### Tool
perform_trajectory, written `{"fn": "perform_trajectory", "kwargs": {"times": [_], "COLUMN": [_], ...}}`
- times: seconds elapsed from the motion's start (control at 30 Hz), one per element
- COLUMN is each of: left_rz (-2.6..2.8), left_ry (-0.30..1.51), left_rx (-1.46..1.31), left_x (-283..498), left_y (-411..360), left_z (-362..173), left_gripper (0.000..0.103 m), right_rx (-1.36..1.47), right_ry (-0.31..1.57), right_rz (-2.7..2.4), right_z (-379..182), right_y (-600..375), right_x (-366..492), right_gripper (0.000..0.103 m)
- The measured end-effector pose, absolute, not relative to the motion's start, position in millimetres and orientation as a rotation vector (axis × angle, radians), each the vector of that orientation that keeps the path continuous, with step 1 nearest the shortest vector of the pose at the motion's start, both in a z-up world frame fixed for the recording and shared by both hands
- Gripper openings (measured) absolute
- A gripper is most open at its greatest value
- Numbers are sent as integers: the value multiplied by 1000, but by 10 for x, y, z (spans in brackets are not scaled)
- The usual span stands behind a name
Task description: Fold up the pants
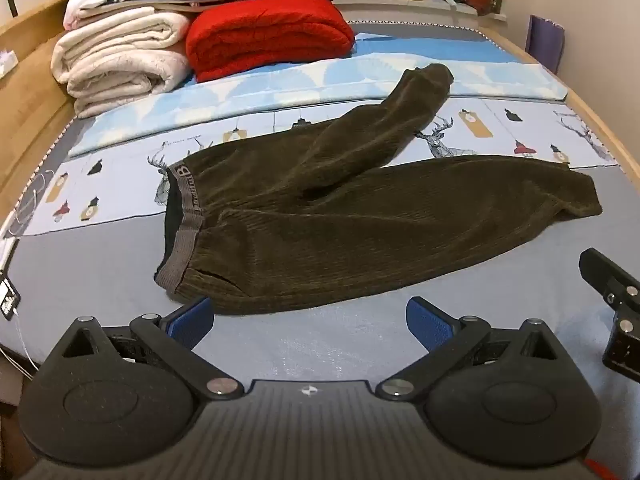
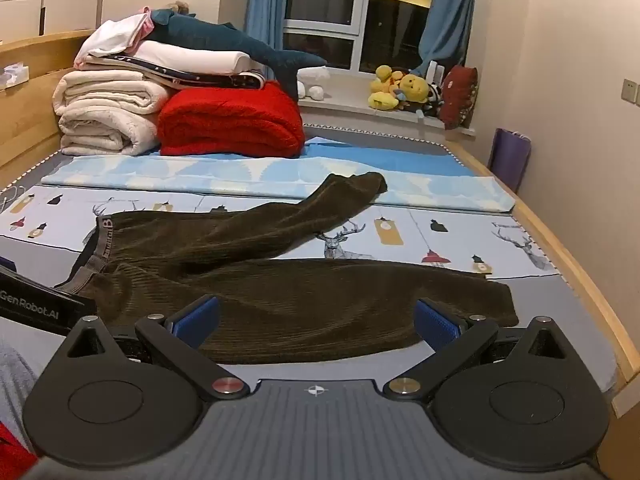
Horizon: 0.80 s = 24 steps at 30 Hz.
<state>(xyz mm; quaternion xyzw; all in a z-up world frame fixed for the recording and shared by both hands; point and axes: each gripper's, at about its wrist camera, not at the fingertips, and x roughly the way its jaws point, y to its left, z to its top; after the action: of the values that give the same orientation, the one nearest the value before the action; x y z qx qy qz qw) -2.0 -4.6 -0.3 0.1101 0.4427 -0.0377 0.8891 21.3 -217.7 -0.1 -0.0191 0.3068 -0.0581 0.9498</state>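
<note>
Dark olive corduroy pants point(image 1: 340, 216) lie spread on the bed, grey waistband point(image 1: 182, 220) to the left, legs to the right. The near leg lies flat; the far leg angles up and away toward the blue sheet. They also show in the right wrist view point(image 2: 280, 288). My left gripper point(image 1: 310, 322) is open and empty, just short of the pants' near edge by the waistband. My right gripper point(image 2: 316, 322) is open and empty, over the near edge of the near leg. Part of the right gripper shows in the left wrist view point(image 1: 612, 292).
Folded cream blankets point(image 1: 116, 64) and a red blanket point(image 1: 268, 36) are stacked at the bed's far left. A light blue sheet point(image 1: 320, 80) lies across the bed. Wooden bed frame point(image 2: 576, 272) runs along the right. Plush toys point(image 2: 404, 88) sit on the window sill.
</note>
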Motion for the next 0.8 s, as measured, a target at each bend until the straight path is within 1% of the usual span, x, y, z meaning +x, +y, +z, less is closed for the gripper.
{"fn": "perform_trajectory", "kwargs": {"times": [0.1, 0.17, 0.8], "left_rz": [-66, -99, -101], "left_ry": [900, 963, 940], "left_rx": [238, 184, 186], "left_x": [-153, 31, 37], "left_y": [-153, -56, -17], "left_z": [-36, -40, -56], "left_gripper": [103, 103, 103], "right_rx": [-25, -27, -50], "right_ry": [615, 613, 605], "right_rz": [-103, -105, -106], "right_z": [-9, -8, -21], "right_y": [-2162, -2163, -2138], "right_x": [220, 216, 248], "right_gripper": [102, 102, 102]}}
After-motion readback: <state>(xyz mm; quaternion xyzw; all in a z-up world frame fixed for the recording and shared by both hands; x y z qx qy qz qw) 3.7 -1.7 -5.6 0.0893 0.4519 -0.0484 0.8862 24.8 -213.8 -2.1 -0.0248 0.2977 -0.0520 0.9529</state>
